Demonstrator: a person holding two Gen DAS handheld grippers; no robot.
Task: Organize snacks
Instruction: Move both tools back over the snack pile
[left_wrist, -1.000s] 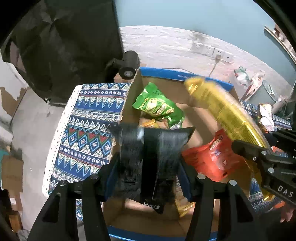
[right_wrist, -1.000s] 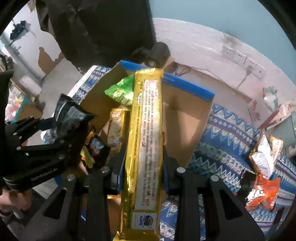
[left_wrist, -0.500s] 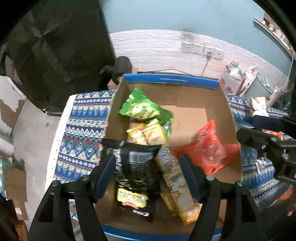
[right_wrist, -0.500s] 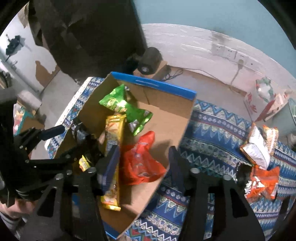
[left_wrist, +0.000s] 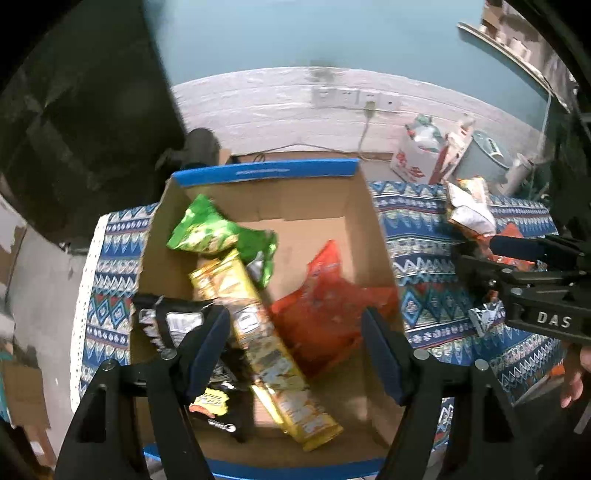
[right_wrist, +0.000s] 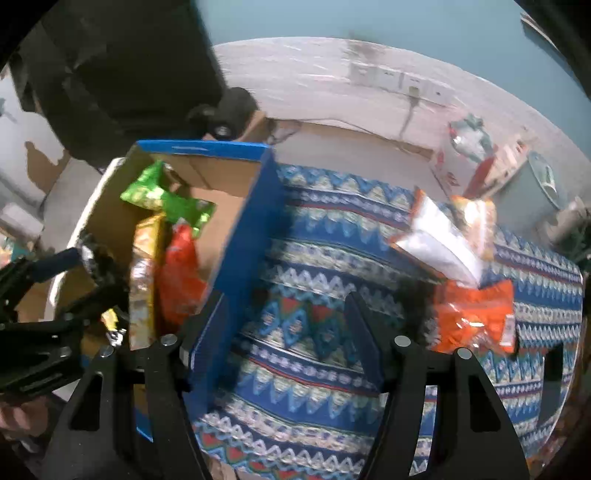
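Blue patterned cloth covers our desk (right_wrist: 332, 258), where the open cardboard box (left_wrist: 266, 171) sits. We have just dropped 2 snacks: the long yellow foil packet (left_wrist: 258, 332) and the black crinkled bag (left_wrist: 173, 325) now lie inside. Our left gripper (left_wrist: 295, 343) and right gripper (right_wrist: 286, 336) have just been opening, fingers wide, nothing between them. Loose orange and white bags (right_wrist: 461, 280) wait outside.

A blue-rimmed cardboard box (left_wrist: 266, 171) holds a green snack bag (left_wrist: 218, 232) at its far side, a long yellow packet (left_wrist: 258, 332) lying diagonally, an orange-red bag (left_wrist: 325, 306) and a black packet (left_wrist: 173, 325). White (right_wrist: 439, 240) and orange (right_wrist: 476, 314) bags lie outside on the patterned cloth (right_wrist: 314, 258).
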